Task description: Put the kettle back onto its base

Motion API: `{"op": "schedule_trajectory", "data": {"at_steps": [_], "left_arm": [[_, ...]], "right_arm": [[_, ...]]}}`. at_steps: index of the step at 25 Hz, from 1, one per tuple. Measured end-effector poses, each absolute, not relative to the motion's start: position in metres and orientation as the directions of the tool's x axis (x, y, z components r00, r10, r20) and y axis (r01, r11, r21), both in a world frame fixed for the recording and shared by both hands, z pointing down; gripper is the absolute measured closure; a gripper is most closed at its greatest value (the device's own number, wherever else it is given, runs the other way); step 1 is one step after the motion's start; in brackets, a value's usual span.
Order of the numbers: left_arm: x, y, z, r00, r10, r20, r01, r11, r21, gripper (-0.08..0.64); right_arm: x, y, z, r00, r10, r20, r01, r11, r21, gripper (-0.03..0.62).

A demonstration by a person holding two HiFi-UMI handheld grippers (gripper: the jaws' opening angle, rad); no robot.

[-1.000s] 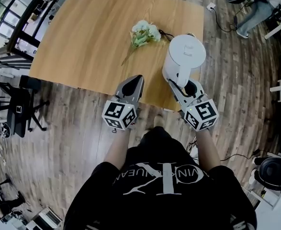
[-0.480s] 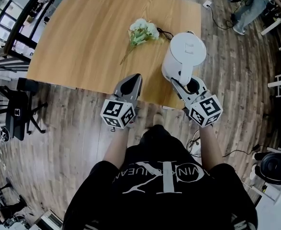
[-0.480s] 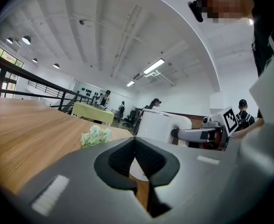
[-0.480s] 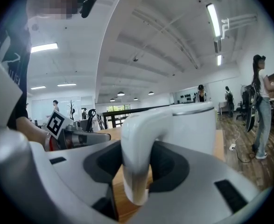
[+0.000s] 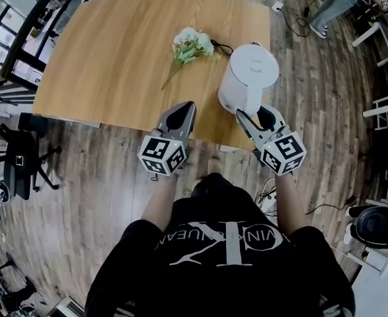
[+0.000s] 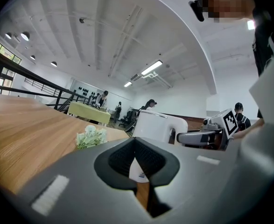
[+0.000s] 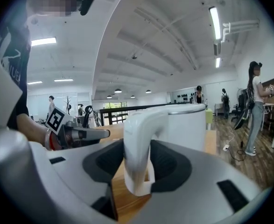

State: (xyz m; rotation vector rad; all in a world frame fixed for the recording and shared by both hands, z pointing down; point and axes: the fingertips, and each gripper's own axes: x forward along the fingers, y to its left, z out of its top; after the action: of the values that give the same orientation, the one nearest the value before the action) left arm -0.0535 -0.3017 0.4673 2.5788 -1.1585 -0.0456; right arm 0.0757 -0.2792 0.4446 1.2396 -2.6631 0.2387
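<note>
Right hand-held gripper (image 5: 253,113) pinches the white plastic kettle (image 5: 248,78) by its handle; left hand-held gripper (image 5: 186,109) is pressed together; a pale flower bunch (image 5: 190,45) lies near the kettle.

The kettle (image 5: 248,76) covers whatever lies under it on the tabletop (image 5: 114,65); a black cord (image 5: 223,47) passes behind it out of sight; the left gripper (image 6: 135,141), in its own view, hides the kettle's foot.
</note>
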Motion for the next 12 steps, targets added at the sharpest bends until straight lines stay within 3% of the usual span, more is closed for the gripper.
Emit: {"op": "schedule_trajectory", "data": {"at_steps": [12], "left_arm": [[-0.053, -0.286, 0.466, 0.682, -0.724, 0.107, -0.72, -0.637, 0.276, 0.552]], "right_arm": [[0.091, -0.263, 0.446, -0.59, -0.775, 0.226, -0.806, 0.582, -0.108, 0.431]]}}
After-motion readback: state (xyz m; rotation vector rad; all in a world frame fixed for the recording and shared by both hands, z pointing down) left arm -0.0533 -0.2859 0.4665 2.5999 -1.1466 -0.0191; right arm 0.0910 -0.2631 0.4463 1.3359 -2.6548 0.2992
